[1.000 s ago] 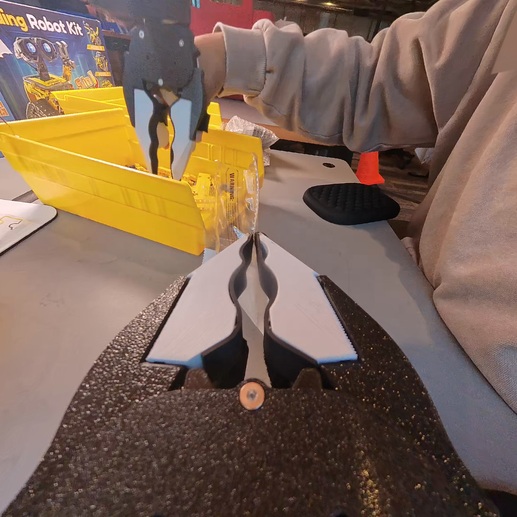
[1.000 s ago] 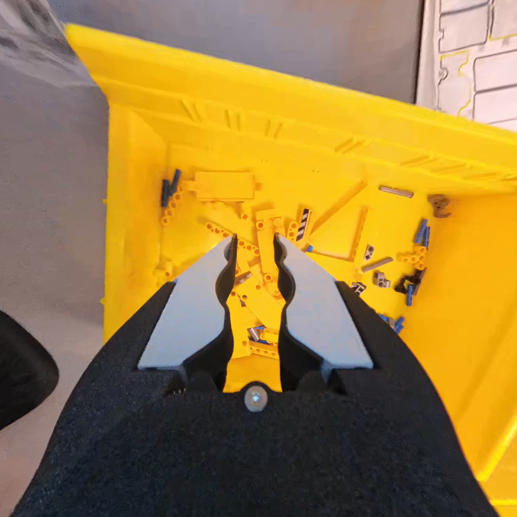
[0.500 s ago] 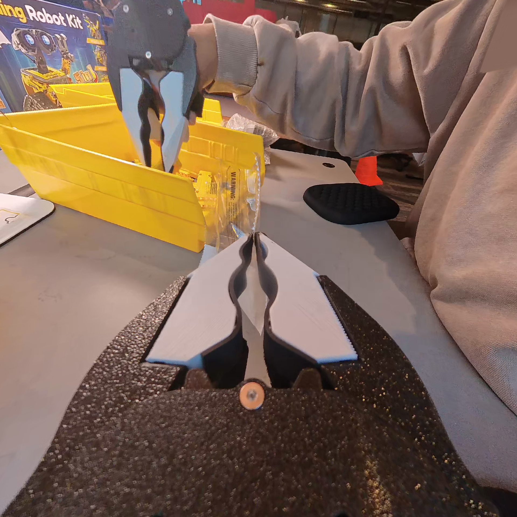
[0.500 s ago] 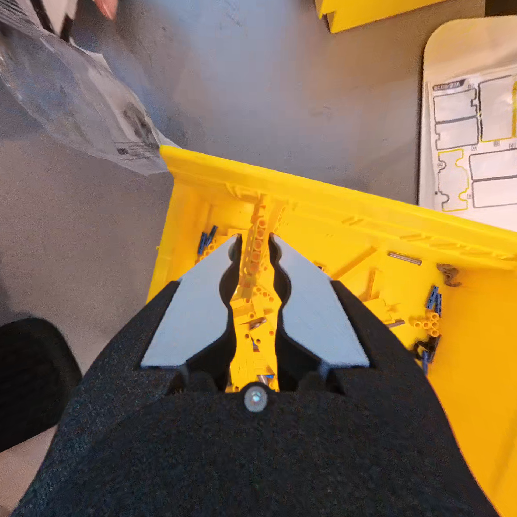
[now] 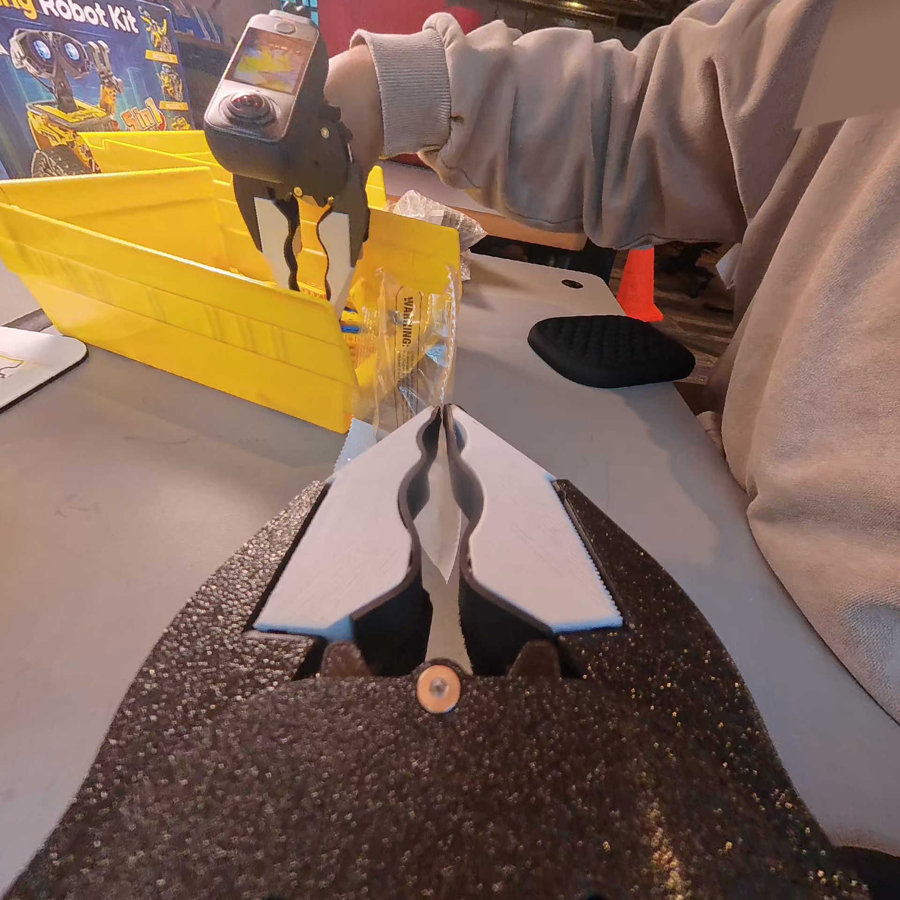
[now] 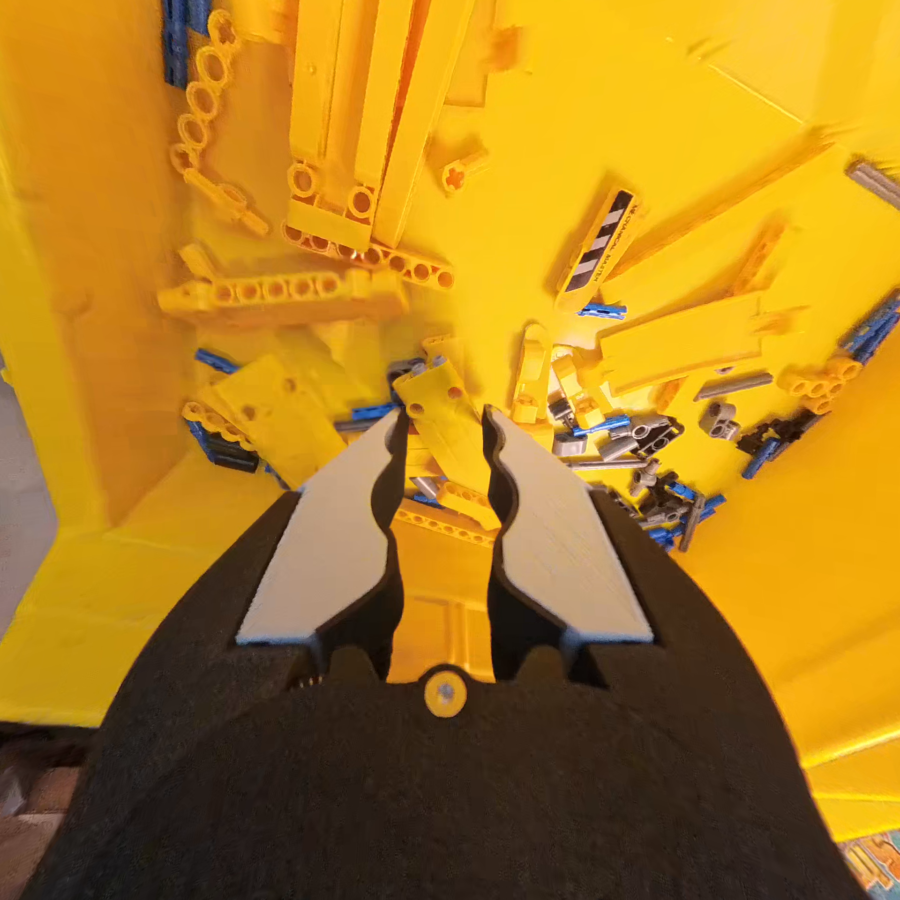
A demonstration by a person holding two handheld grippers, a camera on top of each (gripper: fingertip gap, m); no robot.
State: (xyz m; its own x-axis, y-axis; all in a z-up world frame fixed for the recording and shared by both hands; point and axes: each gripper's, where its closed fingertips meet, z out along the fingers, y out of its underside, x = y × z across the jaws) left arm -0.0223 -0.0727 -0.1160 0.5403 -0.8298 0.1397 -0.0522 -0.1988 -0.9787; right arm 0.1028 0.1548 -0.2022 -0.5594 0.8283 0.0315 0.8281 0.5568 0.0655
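Left tongs [image 5: 444,411] pinch a clear bag [image 5: 414,341] above the tabletop [image 5: 146,487]; right tongs [image 6: 444,414] hang narrowly parted, empty, over bricks [image 6: 438,414] in a yellow bin [image 6: 779,584].

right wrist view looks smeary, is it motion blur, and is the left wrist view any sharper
Right wrist view: yes, the yellow bin and outer building pieces streak toward the frame edges, while the open right claw stays fairly crisp. Left wrist view: sharper, with the left claw and clear plastic bag well defined, though wide-angle bending shows.
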